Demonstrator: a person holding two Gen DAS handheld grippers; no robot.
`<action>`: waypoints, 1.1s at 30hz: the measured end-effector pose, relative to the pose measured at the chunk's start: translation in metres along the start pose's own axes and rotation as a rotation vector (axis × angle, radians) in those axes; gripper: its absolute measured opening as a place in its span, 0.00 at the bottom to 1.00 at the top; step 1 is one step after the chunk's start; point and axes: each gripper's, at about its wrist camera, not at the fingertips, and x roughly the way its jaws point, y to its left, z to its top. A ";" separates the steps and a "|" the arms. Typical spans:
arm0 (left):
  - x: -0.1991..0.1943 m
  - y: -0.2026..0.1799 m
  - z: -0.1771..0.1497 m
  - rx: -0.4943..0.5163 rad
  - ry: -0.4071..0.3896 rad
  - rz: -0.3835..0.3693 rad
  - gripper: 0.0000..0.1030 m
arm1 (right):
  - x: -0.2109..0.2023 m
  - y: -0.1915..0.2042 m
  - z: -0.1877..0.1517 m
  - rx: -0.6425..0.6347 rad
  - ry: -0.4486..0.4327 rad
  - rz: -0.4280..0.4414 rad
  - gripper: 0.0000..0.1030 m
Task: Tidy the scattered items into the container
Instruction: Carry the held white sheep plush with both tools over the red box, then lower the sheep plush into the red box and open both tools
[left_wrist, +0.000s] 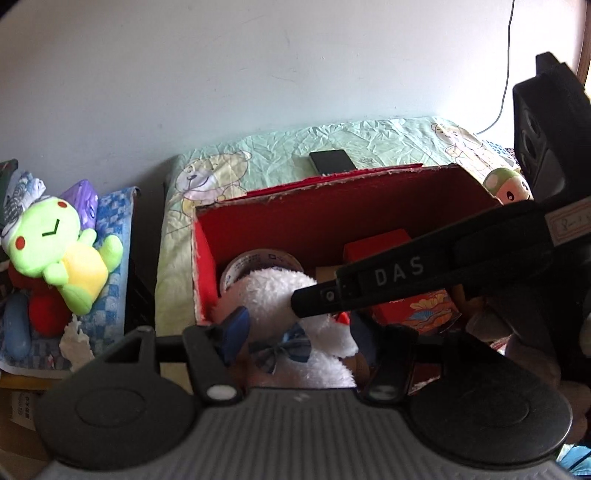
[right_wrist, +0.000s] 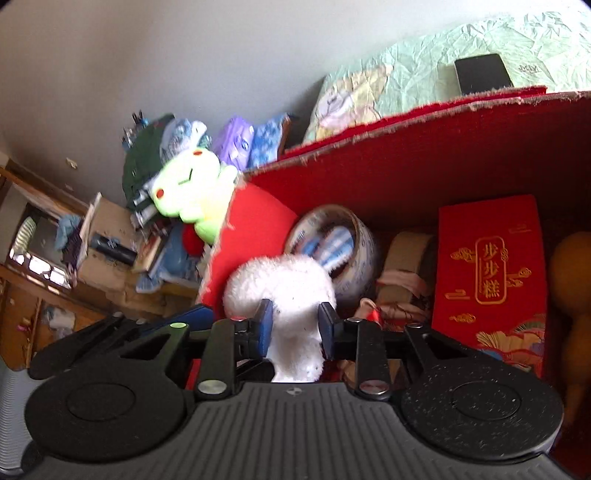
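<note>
Right tongs (right_wrist: 295, 325) clamped on fluffy white plush toy (right_wrist: 284, 284), already inside red cardboard box (right_wrist: 424, 155), beside tape roll (right_wrist: 332, 240). Left tongs (left_wrist: 306, 339) apart, straddling same plush lower down, unclamped. Your right tongs sit nearer; plush's long axis runs away from you.

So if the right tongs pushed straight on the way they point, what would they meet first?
They are already shut on the white plush. Beyond it, the tape roll in the red box looks first in line, though depth is hard to judge.
</note>
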 end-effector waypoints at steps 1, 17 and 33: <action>-0.004 0.001 -0.002 -0.004 -0.008 -0.005 0.60 | -0.001 0.000 0.000 -0.001 0.003 -0.007 0.32; 0.014 0.002 -0.018 -0.067 0.073 -0.087 0.59 | 0.018 0.005 0.000 -0.046 0.081 0.004 0.39; 0.005 -0.006 -0.012 -0.141 0.080 -0.036 0.67 | -0.043 -0.008 -0.005 -0.070 -0.088 -0.276 0.50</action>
